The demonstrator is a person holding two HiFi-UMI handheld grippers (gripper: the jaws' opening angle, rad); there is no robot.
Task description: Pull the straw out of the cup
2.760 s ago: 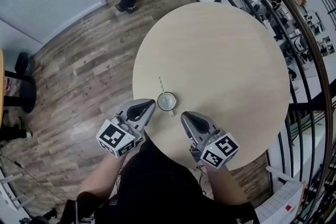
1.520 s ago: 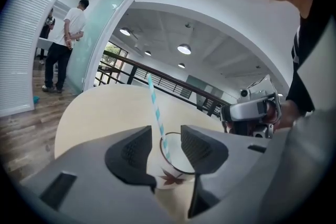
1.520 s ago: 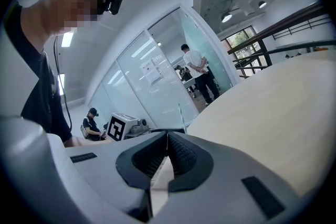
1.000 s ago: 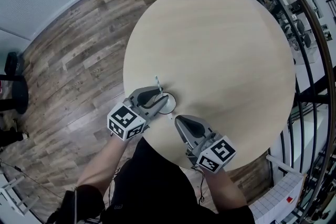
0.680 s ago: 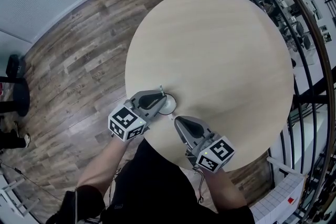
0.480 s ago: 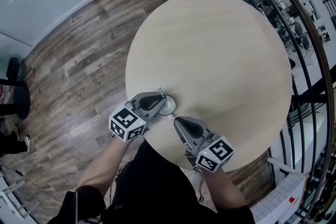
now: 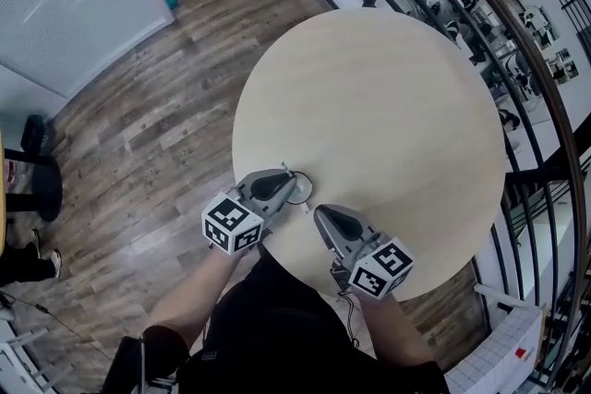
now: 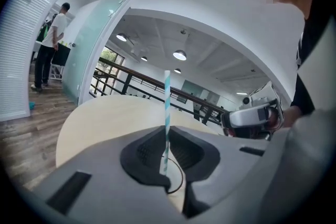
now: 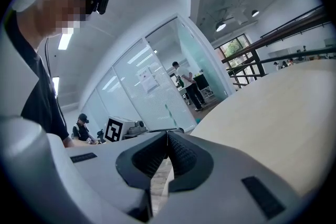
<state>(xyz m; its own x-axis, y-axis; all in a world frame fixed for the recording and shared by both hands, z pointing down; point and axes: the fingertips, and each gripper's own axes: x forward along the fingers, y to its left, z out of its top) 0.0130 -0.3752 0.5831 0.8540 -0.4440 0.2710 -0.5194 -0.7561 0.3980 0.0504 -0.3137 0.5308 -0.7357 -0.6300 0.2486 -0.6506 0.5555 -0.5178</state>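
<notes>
Head view shows the table (image 7: 388,106) bearing the cup (image 7: 301,190), with the right gripper (image 7: 323,215) shut and empty just beside the cup. The left gripper (image 7: 288,184) is over the cup, its jaws just closed on the straw (image 8: 167,107), which stands upright above the cup. Nothing steadies the cup, so a slanted pull could tip it, or the thin straw could slip.

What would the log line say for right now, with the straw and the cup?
left gripper: jaws just closed, shut on straw | straw: upright | right gripper: shut, empty | cup: on table
</notes>
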